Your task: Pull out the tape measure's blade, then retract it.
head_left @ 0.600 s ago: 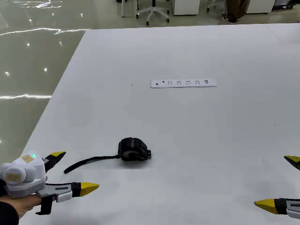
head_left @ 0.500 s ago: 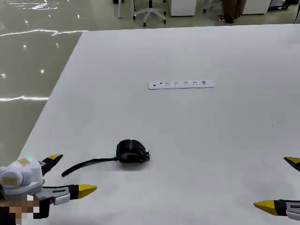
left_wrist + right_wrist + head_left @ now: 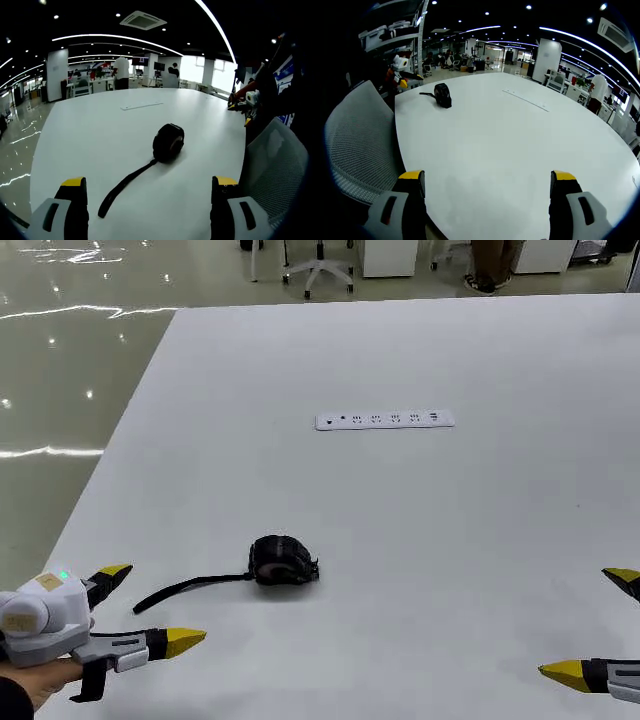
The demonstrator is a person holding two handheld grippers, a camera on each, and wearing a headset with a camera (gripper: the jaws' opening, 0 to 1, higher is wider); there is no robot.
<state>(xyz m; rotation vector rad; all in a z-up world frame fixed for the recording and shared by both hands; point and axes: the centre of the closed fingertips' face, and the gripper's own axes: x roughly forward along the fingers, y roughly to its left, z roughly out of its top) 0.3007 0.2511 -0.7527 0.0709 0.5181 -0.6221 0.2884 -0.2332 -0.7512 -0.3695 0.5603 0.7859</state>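
**Tape measure not yet taken up; the task is judged unstarted.**

A power strip (image 3: 385, 420) is seen far back on the white table (image 3: 450, 540). The left gripper (image 3: 162, 603) is held at the near left and the right gripper (image 3: 588, 623) at the near right, both with jaws spread and nothing gripped. The tape measure (image 3: 283, 560) lies left of centre, its strap (image 3: 190, 588) trailed towards the left gripper. No blade is seen drawn, so pulling and retracting are both left.

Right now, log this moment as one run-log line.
phase: pre-grasp | tape measure: on table, blade not out, strap toward left tool | left tool: open, near strap, empty | right tool: open, empty, farther off
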